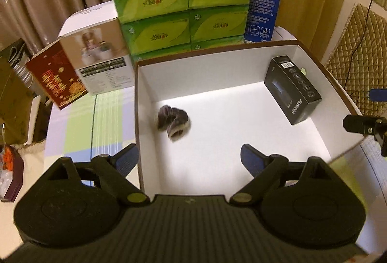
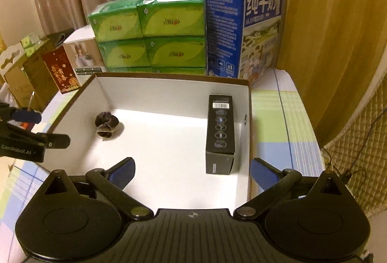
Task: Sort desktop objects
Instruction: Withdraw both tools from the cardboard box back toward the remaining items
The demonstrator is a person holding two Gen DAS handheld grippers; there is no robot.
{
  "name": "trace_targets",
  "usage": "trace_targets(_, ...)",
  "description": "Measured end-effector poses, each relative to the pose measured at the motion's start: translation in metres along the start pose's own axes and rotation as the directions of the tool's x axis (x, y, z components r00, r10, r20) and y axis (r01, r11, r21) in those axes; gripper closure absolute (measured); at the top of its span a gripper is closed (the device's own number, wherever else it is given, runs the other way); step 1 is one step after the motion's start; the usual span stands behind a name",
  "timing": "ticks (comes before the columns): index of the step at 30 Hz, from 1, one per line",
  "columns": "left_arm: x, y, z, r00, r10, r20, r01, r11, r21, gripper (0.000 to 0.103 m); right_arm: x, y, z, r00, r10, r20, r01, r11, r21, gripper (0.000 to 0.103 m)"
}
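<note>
Both your claws are spread wide and hold nothing: the left claw (image 1: 188, 159) straddles the left wall of the white tray (image 1: 145, 84), the right claw (image 2: 193, 172) straddles its right wall. The dark scrunchie (image 1: 173, 123) and the black box (image 2: 219, 135) already lie inside, well apart. Drop either claw straight down and a finger likely catches a wall and shoves the tray. Free room lies mid-tray; stacked green packs (image 2: 150, 40) block the far edge.
</note>
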State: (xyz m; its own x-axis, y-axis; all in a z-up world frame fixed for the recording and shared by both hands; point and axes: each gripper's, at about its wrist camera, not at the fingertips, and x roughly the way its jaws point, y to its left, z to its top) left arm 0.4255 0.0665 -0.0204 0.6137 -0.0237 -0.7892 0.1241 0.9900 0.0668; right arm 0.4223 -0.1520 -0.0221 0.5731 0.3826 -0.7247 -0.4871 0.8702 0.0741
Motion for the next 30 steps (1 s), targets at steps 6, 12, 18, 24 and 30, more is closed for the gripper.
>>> trace_targets(6, -0.033, -0.005, -0.023, 1.0, -0.006, 0.01, 0.007, 1.0, -0.023, 0.014, -0.028, 0.003, -0.014, 1.0, 0.015, 0.022, -0.015, 1.0, 0.021, 0.002)
trace_targets(12, -0.065, -0.012, -0.047, 1.0, 0.003, 0.026, -0.002, 0.999, -0.045, 0.014, -0.054, 0.01, -0.036, 0.999, 0.027, 0.024, -0.028, 0.999, 0.032, 0.002)
trace_targets(18, -0.095, -0.02, -0.075, 0.999, 0.021, 0.038, -0.018, 0.997, -0.074, 0.014, -0.079, 0.02, -0.057, 0.999, 0.039, 0.025, -0.039, 0.999, 0.015, 0.002)
trace_targets(24, -0.119, -0.029, -0.101, 0.999, 0.035, 0.039, -0.031, 0.995, -0.092, 0.014, -0.101, 0.03, -0.077, 0.998, 0.057, 0.027, -0.057, 0.998, -0.007, 0.002)
trace_targets(30, -0.138, -0.036, -0.123, 0.998, 0.046, 0.035, -0.042, 0.994, -0.103, 0.014, -0.115, 0.036, -0.098, 0.997, 0.072, 0.009, -0.072, 0.997, -0.016, 0.002)
